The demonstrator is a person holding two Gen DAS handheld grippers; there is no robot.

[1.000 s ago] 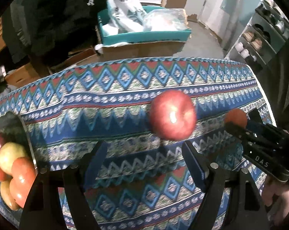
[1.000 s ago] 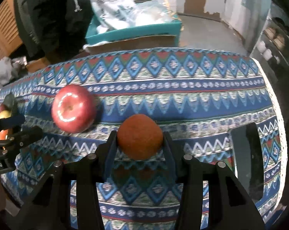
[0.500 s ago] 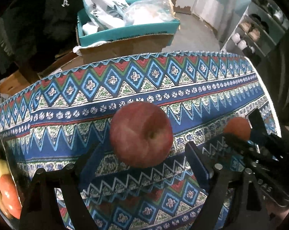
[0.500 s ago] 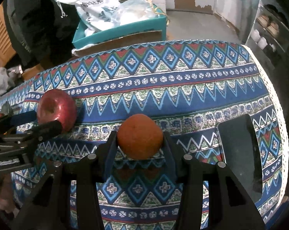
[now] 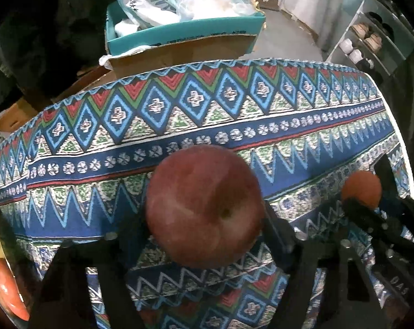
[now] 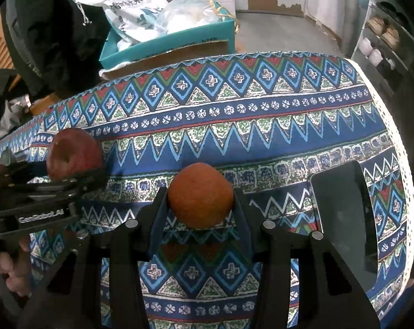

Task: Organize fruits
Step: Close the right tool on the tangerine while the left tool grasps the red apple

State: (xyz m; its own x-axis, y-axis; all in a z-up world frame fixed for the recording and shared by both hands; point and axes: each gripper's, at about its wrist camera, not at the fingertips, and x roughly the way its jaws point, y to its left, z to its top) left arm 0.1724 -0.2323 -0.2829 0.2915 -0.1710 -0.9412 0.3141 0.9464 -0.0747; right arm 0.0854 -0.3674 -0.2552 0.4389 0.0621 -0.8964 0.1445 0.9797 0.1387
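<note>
A red apple [image 5: 204,208] fills the space between the fingers of my left gripper [image 5: 204,227], which are closed against its sides; it rests at table height. The apple also shows in the right wrist view [image 6: 74,153], held by the left gripper [image 6: 78,175]. My right gripper [image 6: 200,205] is shut on an orange [image 6: 200,194] and holds it just above the patterned tablecloth [image 6: 234,126]. The orange [image 5: 361,189] also shows at the right of the left wrist view. A dish of several fruits [image 5: 4,282] sits at the far left edge.
A dark flat rectangular object [image 6: 344,216] lies on the cloth at the right. Beyond the table's far edge stands a teal box [image 5: 185,30] with bags on a cardboard box. A shoe rack [image 5: 371,38] stands far right. The table edge curves down at right.
The left gripper has moved in around the apple and its fingers have closed on it. The right gripper holds the orange as before, almost still.
</note>
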